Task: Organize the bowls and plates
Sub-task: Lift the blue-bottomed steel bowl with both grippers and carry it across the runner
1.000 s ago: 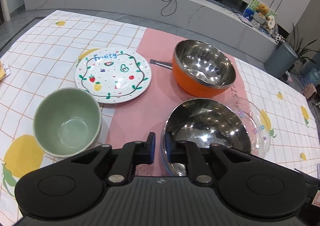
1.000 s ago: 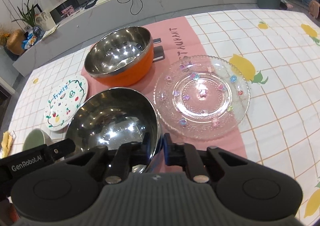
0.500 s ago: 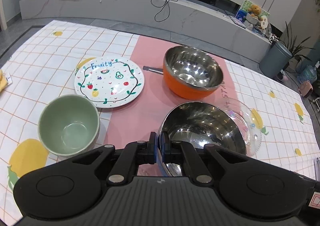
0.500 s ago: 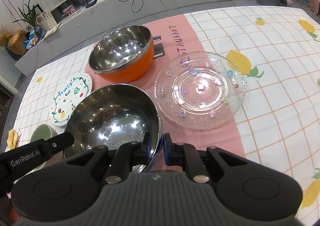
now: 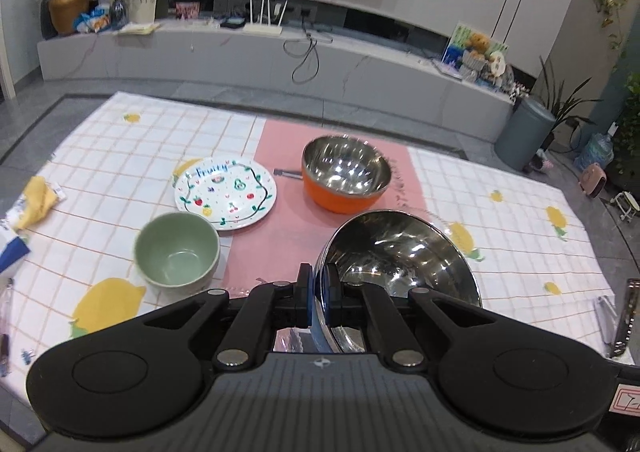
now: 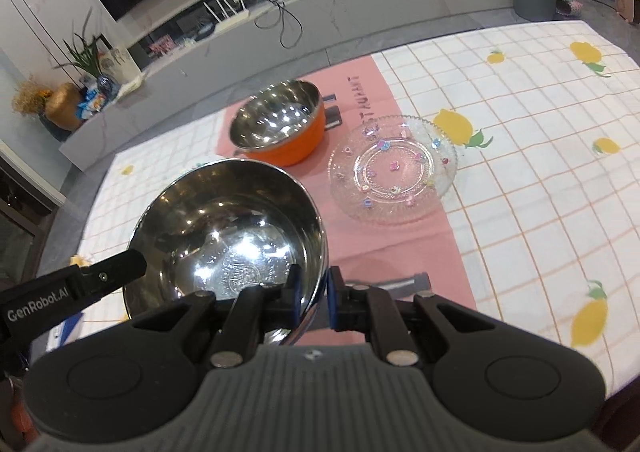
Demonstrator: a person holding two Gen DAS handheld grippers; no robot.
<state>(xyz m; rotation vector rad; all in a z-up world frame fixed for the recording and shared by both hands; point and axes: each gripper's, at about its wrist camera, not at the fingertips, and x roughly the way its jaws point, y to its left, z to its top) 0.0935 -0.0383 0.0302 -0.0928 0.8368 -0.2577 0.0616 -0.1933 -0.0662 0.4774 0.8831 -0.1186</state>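
Left wrist view: the left gripper [image 5: 319,294] has its jaws nearly closed, pinching the left rim of a steel bowl [image 5: 400,252]. The bowl is tilted and appears raised off the worktop [image 5: 120,140], which is covered by a checked lemon-print cloth with a pink mat [image 5: 280,236] down the middle. Beyond the held bowl, on the mat, sits an orange bowl [image 5: 344,180] with a steel lining. To its left lies a fruit-patterned plate [image 5: 226,193], partly on the mat and partly on the cloth. A green bowl [image 5: 177,249] stands upright just in front of that plate, empty. A yellow cloth [image 5: 37,201] lies near the left edge of the worktop.

Right wrist view: the right gripper [image 6: 312,294] has its jaws narrow, gripping the near right rim of the same steel bowl [image 6: 224,228], one finger inside the wall and one outside. A black finger of the left gripper [image 6: 80,284] reaches in from the left onto the bowl's opposite rim. The orange bowl [image 6: 280,126] stands behind the held bowl. A clear glass plate [image 6: 394,168] with small coloured flowers lies to the right of the orange bowl, straddling the edge of the pink mat [image 6: 400,248].
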